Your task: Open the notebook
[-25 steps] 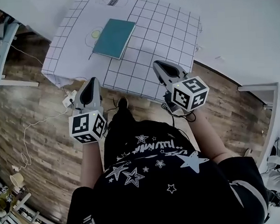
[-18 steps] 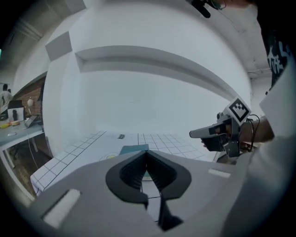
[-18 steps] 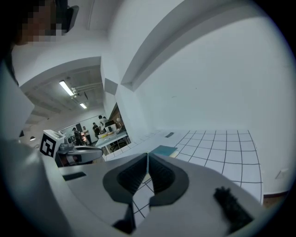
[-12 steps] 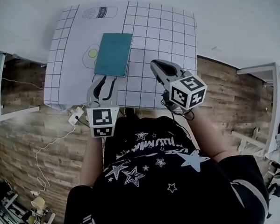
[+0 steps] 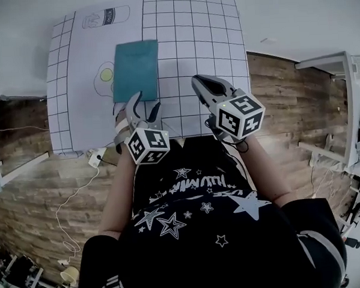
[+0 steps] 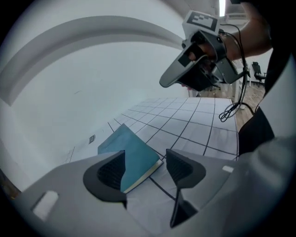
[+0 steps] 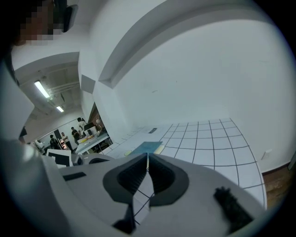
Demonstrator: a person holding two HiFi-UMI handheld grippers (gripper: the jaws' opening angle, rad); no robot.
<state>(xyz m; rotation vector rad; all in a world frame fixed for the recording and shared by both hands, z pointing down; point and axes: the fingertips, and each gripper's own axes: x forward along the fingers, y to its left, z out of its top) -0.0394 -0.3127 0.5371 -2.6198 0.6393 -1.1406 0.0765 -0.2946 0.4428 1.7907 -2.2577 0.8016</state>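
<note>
1. Position: the notebook (image 5: 136, 70) lies shut and flat on the grid mat (image 5: 193, 49) on the white desk (image 5: 293, 14), teal cover up, beside a drawn egg (image 5: 106, 74). Its short edge faces me.
2. Handling (judgement): thin and light, probably with a card cover that flexes. The pale page edges show along the near side in the left gripper view. I cannot tell which long side carries the spine.
3. Risk (judgement): a light book on paper will likely slide if pushed level. The cover lip is thin, so a jaw has to get under that one leaf alone, or it takes pages along.
4. Grip point (judgement): the near corner of the cover, on the side away from the spine. Lift and swing it over. The body may need pinning with the other tool.
5. Left gripper (image 5: 145, 103): the jaws have just been opening and now stand wide, released. The notebook's near corner sits in the gap between them in the left gripper view, but neither pad touches it. Nothing held.
6. Right gripper (image 5: 199, 82): jaws clenched together on nothing, hovering over the bare grid to the right of the notebook, apart from it.
</note>
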